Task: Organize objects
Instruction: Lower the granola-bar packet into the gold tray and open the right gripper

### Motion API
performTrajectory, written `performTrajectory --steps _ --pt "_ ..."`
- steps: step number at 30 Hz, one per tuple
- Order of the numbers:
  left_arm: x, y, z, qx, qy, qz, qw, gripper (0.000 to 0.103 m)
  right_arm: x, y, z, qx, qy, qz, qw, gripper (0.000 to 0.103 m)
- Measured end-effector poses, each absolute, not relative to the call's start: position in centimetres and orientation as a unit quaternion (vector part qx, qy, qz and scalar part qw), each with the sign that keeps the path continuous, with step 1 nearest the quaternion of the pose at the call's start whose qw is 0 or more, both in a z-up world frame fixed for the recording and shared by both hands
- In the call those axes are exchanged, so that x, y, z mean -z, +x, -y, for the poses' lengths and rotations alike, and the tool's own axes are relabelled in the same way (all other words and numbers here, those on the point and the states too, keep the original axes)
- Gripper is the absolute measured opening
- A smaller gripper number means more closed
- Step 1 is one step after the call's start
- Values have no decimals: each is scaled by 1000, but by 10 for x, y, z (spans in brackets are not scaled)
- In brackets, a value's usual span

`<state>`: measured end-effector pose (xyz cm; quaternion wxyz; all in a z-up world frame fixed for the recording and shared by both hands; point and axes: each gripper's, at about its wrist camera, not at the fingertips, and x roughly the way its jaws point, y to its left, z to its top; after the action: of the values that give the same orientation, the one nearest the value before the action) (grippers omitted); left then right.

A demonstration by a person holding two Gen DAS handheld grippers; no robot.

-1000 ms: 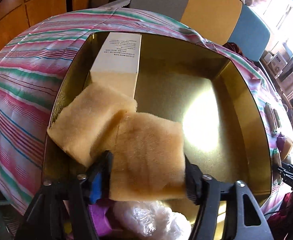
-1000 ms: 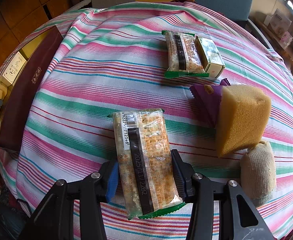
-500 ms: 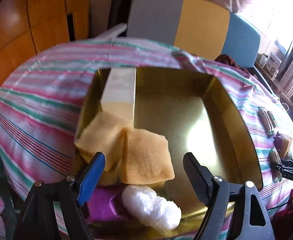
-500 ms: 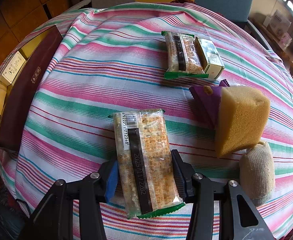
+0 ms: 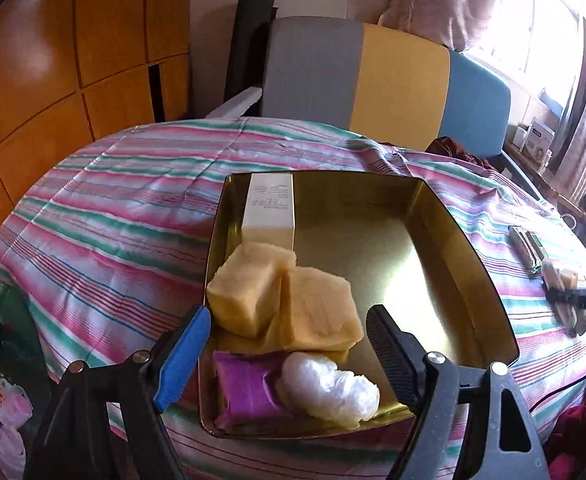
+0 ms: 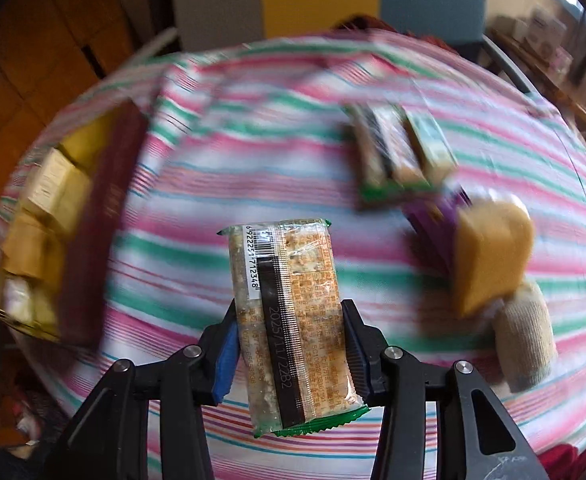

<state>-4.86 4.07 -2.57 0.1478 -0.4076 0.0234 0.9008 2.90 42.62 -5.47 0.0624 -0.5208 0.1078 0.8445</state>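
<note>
Right gripper [image 6: 291,350] clamps the cracker packet [image 6: 293,320] by its sides, lifted clear of the striped cloth [image 6: 213,184]. Left gripper [image 5: 289,344] hangs released over the gold tin [image 5: 473,248]. Risk: slick wrapper sliding out mid-carry; crackers crushing under squeeze

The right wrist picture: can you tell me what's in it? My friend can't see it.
The right gripper is shut on a cracker packet, held above a striped tablecloth. On the cloth to the right lie a yellow sponge, a rolled beige cloth, a purple wrapper and more snack packets, all blurred. A box holding pale things sits at the left.
</note>
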Motion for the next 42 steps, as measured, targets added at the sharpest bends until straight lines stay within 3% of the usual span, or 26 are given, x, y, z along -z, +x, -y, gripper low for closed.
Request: performTrajectory --steps 9,22,28,32,38,42 --pt "35 -49 -17 -901 -413 2 133 81 10 -50 -321 -860 -496 -105 -53 47" --pt "47 -64 21 -892 -435 56 113 81 72 -174 -208 -815 -559 -142 -58 47" --pt "51 -67 26 -890 -439 61 106 81 95 -179 -190 -787 -574 -201 -98 56" --pt "52 -65 24 -890 -440 58 102 81 93 -169 -189 -787 -568 -209 -118 56" --pt "44 -61 20 -895 -432 48 102 81 78 -152 -191 -806 -548 -191 -122 56" --pt "37 -55 18 -900 -421 44 100 81 60 -136 -193 -828 -526 -157 -113 67"
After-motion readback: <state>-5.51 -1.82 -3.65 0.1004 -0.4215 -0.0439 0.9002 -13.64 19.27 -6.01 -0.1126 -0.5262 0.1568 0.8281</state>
